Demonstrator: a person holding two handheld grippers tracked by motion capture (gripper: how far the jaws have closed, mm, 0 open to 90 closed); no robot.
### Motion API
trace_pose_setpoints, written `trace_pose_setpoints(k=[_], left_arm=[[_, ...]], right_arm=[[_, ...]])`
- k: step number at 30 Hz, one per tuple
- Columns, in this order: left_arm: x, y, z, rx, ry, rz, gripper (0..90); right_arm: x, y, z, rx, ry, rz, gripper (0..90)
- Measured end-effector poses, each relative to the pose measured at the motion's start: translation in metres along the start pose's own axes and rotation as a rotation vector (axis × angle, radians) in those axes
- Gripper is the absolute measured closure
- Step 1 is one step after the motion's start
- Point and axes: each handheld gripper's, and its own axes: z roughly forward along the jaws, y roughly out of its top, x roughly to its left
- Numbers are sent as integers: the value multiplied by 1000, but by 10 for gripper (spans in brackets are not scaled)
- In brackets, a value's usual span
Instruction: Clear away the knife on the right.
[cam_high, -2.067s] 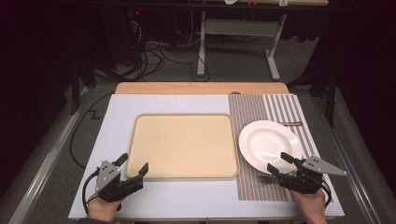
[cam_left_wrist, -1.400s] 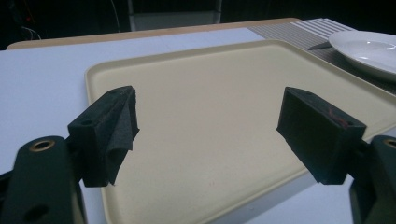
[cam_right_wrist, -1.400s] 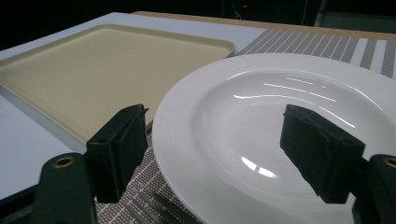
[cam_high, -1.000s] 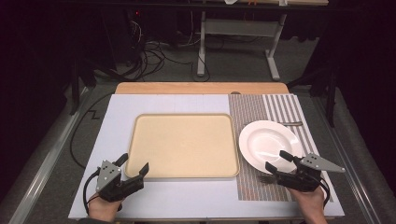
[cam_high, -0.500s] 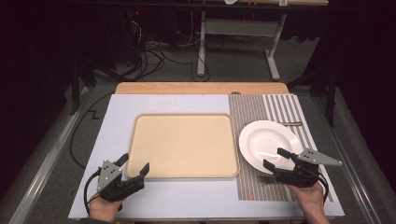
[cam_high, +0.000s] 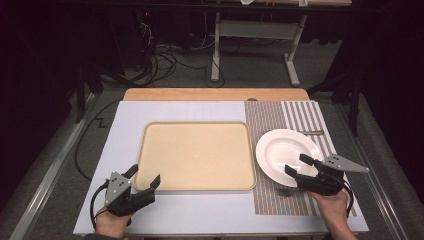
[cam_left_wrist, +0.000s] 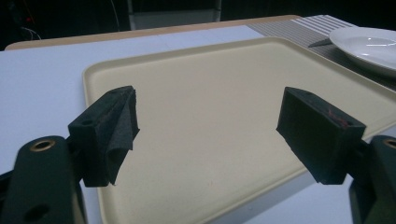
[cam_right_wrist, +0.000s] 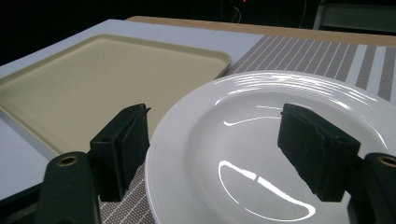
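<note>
Hovering at the near rim of the white plate (cam_high: 286, 154), the right gripper (cam_high: 298, 166) has its jaws spread wide, one outside the rim, the other above the plate's well. The plate sits on a striped placemat (cam_high: 280, 114), just right of the beige tray (cam_high: 197, 155). A fork (cam_high: 286, 191) lies beside the gripper. The left gripper (cam_high: 144, 178), jaws also spread, rests at the tray's near left corner.

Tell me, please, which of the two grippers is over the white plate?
The right gripper: its open jaws straddle the plate's near rim, while the left gripper sits at the tray's corner.
</note>
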Motion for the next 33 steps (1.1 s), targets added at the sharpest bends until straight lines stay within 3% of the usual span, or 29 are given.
trace_pose_setpoints(k=[14, 26, 33], left_arm=[[0, -1, 0, 6, 2, 5, 214], [-1, -2, 1, 6, -3, 13, 214], [-1, -2, 0, 10, -3, 15, 215]], right_arm=[[-13, 4, 4, 29, 4, 55, 285], [-21, 10, 13, 65, 2, 54, 290], [-23, 16, 14, 58, -12, 45, 301]])
